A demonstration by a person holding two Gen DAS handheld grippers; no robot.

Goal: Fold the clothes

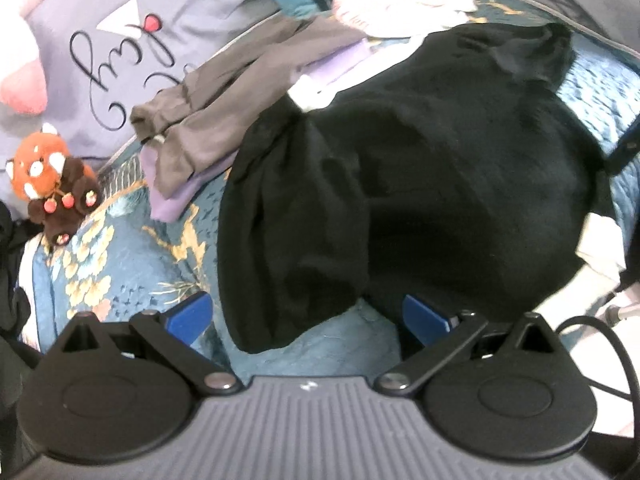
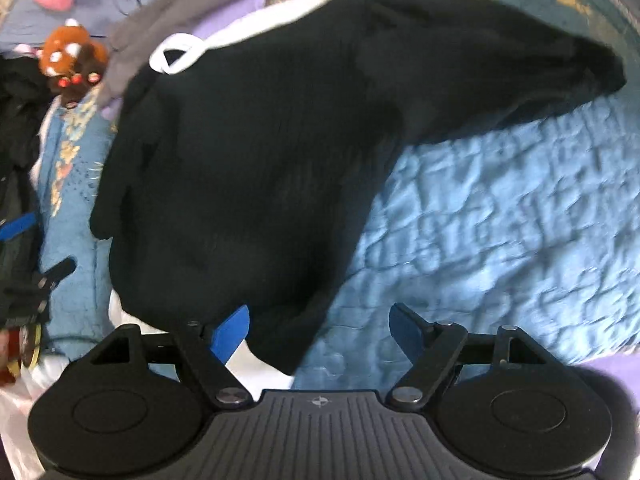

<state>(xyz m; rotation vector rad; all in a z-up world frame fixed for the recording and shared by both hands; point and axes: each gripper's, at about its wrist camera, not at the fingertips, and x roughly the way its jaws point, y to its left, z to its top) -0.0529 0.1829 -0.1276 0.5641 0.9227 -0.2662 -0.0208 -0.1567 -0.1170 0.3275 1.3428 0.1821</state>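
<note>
While black garment (image 2: 256, 152) lies ahead on bedspread (image 2: 500, 220), right gripper (image 2: 320, 330) gapes, hem between jaws, unpinched.

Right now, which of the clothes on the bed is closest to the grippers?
The black sweater, spread on the blue bedspread. Its bottom edge reaches between both grippers' open jaws, while the grey garment and purple one lie farther back near the pillow.

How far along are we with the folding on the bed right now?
Looks done: grey garment lies folded on a purple one. In hand: nothing; left gripper and right gripper are both open over the black garment, spread but rumpled. Left: fold it, then the white clothes beyond.
</note>
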